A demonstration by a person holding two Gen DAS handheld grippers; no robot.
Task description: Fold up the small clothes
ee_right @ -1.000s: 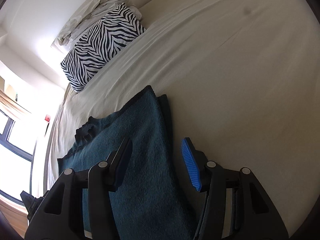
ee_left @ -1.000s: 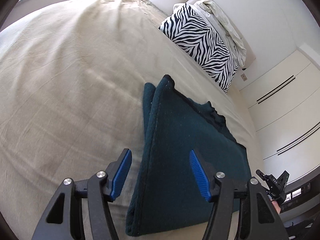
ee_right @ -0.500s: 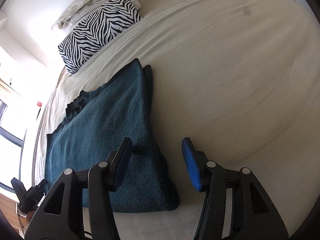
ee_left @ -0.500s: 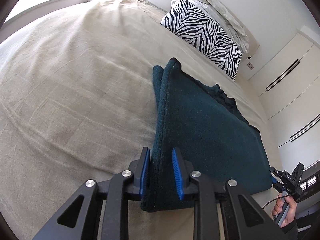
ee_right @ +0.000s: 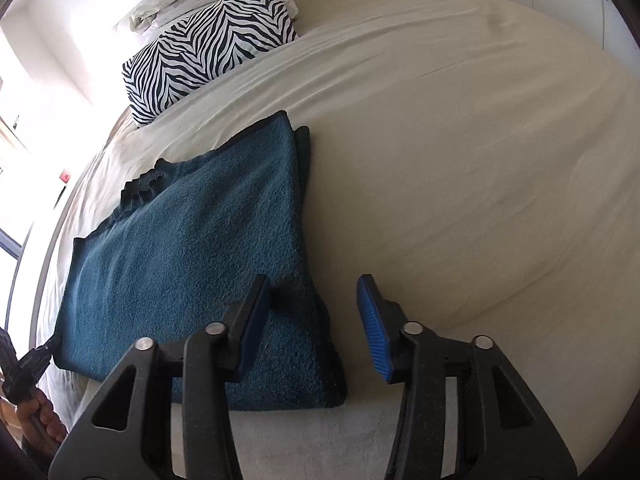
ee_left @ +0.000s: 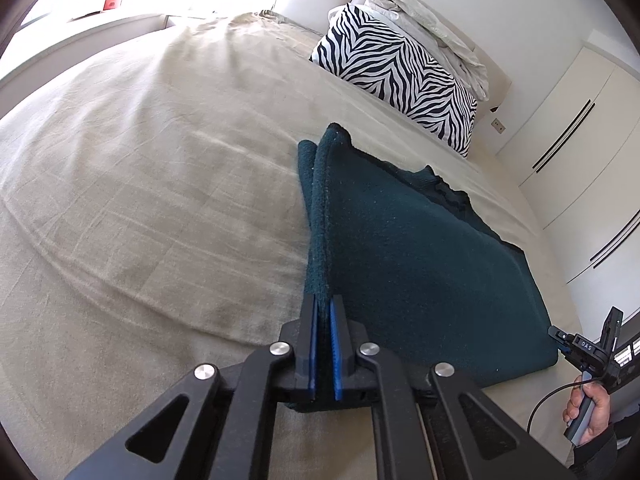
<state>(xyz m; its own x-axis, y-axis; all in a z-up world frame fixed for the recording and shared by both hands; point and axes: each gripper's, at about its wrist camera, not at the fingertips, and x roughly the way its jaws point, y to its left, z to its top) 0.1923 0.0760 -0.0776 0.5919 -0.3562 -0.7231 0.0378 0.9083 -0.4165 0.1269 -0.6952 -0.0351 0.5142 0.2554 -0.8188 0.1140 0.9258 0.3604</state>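
Note:
A dark teal folded garment (ee_left: 420, 272) lies flat on the beige bed (ee_left: 140, 160), with a second layer showing along its side edge. My left gripper (ee_left: 324, 304) is shut on the garment's near corner, and cloth fills the thin gap between the blue pads. In the right wrist view the garment (ee_right: 192, 240) reaches under my right gripper (ee_right: 314, 284). Its jaws are closing astride the other near corner. One finger rests on the cloth, the other stands over bare sheet, and the pads do not pinch it.
A zebra-striped pillow (ee_left: 400, 76) and a crumpled pale sheet (ee_left: 432, 28) lie at the head of the bed. White wardrobe doors (ee_left: 580, 140) stand to the right. A hand (ee_left: 592, 404) holds the other gripper at the bed's near edge.
The left jaws have shut onto the garment's corner. The right jaws have narrowed and now straddle the other near corner, where earlier they stood further up the cloth.

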